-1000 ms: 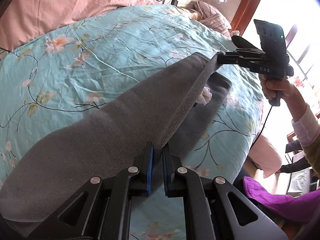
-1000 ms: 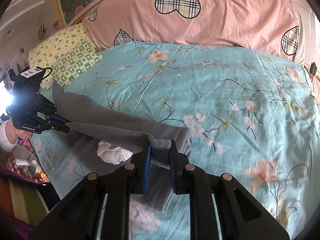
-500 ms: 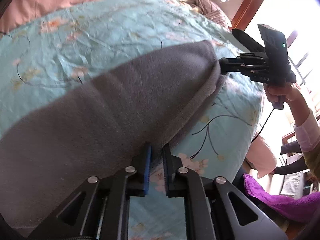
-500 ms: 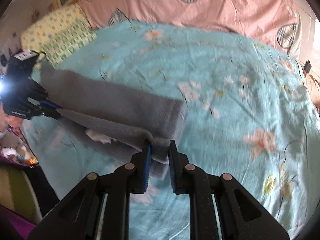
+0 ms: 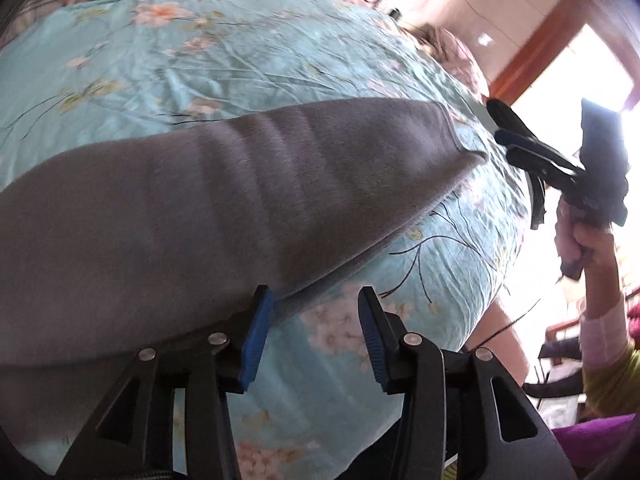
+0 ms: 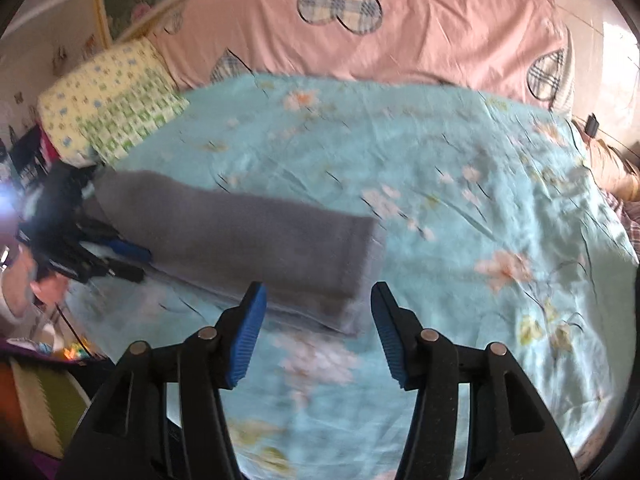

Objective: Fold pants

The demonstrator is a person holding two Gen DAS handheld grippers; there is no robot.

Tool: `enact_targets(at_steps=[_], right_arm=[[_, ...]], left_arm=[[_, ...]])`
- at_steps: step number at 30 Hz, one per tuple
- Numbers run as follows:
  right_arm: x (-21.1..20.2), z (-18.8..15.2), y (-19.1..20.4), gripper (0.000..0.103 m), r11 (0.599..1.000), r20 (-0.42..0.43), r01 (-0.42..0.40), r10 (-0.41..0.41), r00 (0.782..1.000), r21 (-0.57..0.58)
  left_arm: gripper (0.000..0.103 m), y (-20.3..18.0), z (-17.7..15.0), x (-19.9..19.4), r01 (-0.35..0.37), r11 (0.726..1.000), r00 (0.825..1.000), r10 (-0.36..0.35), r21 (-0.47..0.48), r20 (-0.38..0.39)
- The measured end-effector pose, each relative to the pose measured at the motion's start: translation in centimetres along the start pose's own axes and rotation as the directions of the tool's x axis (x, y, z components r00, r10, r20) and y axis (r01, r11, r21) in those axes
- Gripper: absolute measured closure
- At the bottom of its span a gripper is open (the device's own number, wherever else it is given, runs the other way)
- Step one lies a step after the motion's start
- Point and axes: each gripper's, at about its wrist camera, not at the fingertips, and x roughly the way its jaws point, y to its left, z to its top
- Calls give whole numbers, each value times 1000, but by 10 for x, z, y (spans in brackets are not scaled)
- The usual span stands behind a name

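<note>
1 gray pants [image 6: 240,240] flat on bedspread [image 6: 460,200], 2 tools—left [image 5: 316,340] & right [image 6: 318,334]—both released, nothing gripped.

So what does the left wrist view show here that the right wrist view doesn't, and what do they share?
Only the left wrist view shows the bright window with its reddish wooden frame, a purple cloth at lower right, and the person's pink-cuffed forearm. Only the right wrist view shows the pink sheet with plaid hearts and the yellow-green patterned pillow. Both show the grey pants lying flat and lengthwise-folded on the teal floral bedspread, with the left gripper and right gripper open and holding nothing.
</note>
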Motion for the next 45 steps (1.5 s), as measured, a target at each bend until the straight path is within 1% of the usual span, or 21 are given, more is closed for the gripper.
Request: enact_targets(at_steps=[3,5,9,12,15,19,23,25,29,31,34,37,38,41,43,45], right_arm=[[5,6,25,47,998,26,-68,68,997,-9],[11,6,44,47,995,26,-99,100,995,-24],[35,10,81,47,983,12,-176,177,984,-57],[52,13,106,47,970,-4,-229,229,973,-76],[61,14,126,47,958,-8,-271,271,962,-91],[73,22,150,47,942,-11,-316,317,948,-113],[81,26,171,47,929,-19,-338,339,941,-149],[86,29,184,47,921,-29,-347,348,937,-175],[97,31,209,47,907,-52,-344,342,938,-242],[105,32,227,47,895,-73,-343,337,939,-284],[116,32,250,47,875,-91,-348,338,937,-337],[128,32,272,47,855,-102,-339,327,940,-393],[133,32,283,47,842,-105,-335,322,941,-423],[148,31,304,47,824,-108,-305,289,951,-477],[162,29,317,47,817,-102,-253,235,967,-518],[172,28,323,47,808,-84,-204,190,978,-553]], left_arm=[[56,12,-9,-17,-7,998,999,9,-65,43],[52,22,-14,-28,-11,993,997,19,-117,70],[52,45,-24,-52,-28,979,992,53,-204,117],[52,66,-33,-71,-48,961,984,92,-273,149],[52,84,-42,-86,-75,940,977,136,-332,167],[46,105,-56,-101,-128,911,960,212,-392,181],[46,128,-69,-119,-139,874,946,256,-465,200],[43,138,-72,-127,-143,858,938,276,-493,207],[40,160,-75,-143,-153,823,923,317,-547,218],[37,172,-77,-151,-150,800,914,336,-580,228],[36,191,-76,-162,-137,759,904,359,-636,234],[35,211,-72,-170,-126,715,894,383,-688,234],[35,216,-71,-172,-119,704,891,387,-700,237],[35,234,-69,-178,-105,664,879,410,-740,243],[35,244,-71,-181,-97,641,874,421,-761,243],[41,252,-72,-180,-105,623,867,439,-775,236]])
